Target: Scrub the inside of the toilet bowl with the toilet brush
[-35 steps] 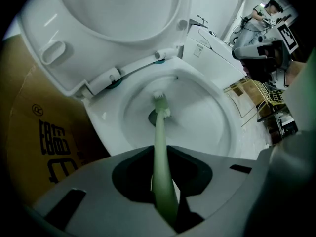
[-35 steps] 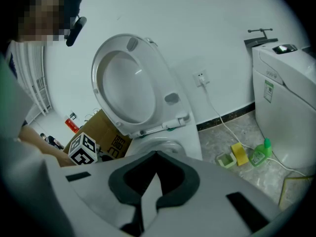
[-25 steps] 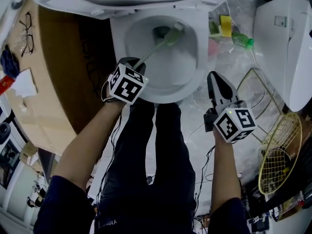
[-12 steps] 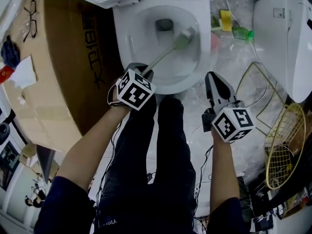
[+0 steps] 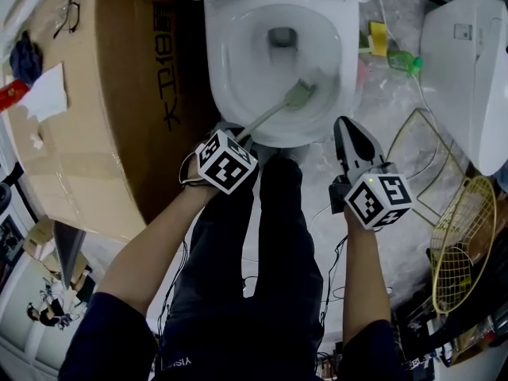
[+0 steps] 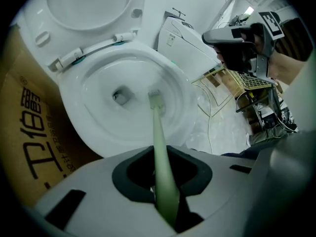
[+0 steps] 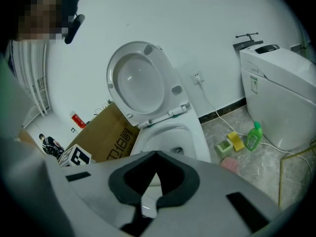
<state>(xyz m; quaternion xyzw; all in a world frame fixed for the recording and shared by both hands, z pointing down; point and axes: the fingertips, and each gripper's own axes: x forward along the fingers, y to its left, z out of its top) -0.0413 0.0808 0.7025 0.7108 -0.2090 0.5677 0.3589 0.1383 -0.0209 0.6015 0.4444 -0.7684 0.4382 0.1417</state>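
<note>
- Between the left gripper [image 6: 163,181] jaws: brush [image 6: 159,132] handle, clamped tight. Pale green shaft runs straight out ahead of the jaws.
- Bristle end where?
- Ahead and to the right of that gripper, inside the bowl [image 5: 234,62]. Bristles [image 5: 300,95] sit against the inner wall on the near right side, short of the drain [image 5: 282,36] and right of it.
- Right gripper [image 5: 348,129]?
- Jaws closed on themselves, nothing between them. It hangs off to the right of the left gripper, outside the rim, just beside the bowl's front edge, tips pointing toward the toilet.
- What's around?
- Lid [image 7: 140,80] is up, beyond the bowl as seen along the right jaws. Left of the left gripper is a cardboard box [image 5: 103,94], hard against the toilet or just beside it; can't tell which. Ahead-right of the right gripper, on the floor: green bottle [image 5: 401,60] and yellow sponge [image 5: 371,34]. Farther right, a second toilet [image 5: 468,70]. Right of that gripper's cube, a wire basket [image 5: 464,236].
</note>
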